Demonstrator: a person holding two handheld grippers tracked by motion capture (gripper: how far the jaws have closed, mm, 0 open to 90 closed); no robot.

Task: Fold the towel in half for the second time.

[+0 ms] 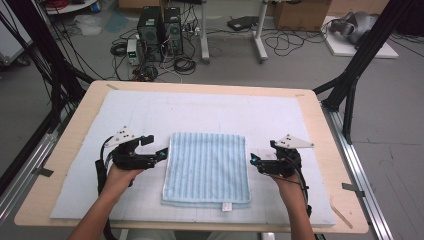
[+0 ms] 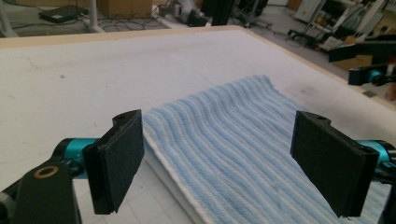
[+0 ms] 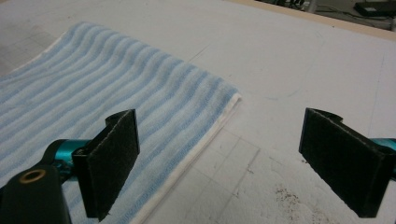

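1. The left tongs (image 1: 161,152) stand spread wide with nothing between the pads, just beside the left edge of the folded towel (image 1: 207,167); in the left gripper view the two black pads (image 2: 116,163) hover above that edge, apart from the cloth.
2. The right tongs (image 1: 254,160) are likewise spread and empty, just beside the towel's right edge; in the right gripper view one pad (image 3: 112,161) hangs over the striped cloth and the other over bare mat.
3. Each of the tongs is held by a hand (image 1: 120,177) coming in from the near side; a grey three-cornered plate (image 1: 121,136) sits on top of each.
4. The towel lies flat near the middle of the mat, between the two tongs; it is light blue with paler stripes, folded into a near-square; its slightly longer side and its stripes run away from the person toward the far edge; a small white tag (image 1: 226,206) shows at the near edge.
5. The towel rests on a white mat (image 1: 200,107) with a faint grid; the mat covers most of the pale wooden tabletop (image 1: 320,125), whose rim shows all round.
6. Beyond the tabletop lies a grey floor; black computer towers (image 1: 160,30) and tangled cables stand on it, with cardboard boxes (image 1: 300,12) farther back; black frame struts (image 1: 365,50) rise at either side.
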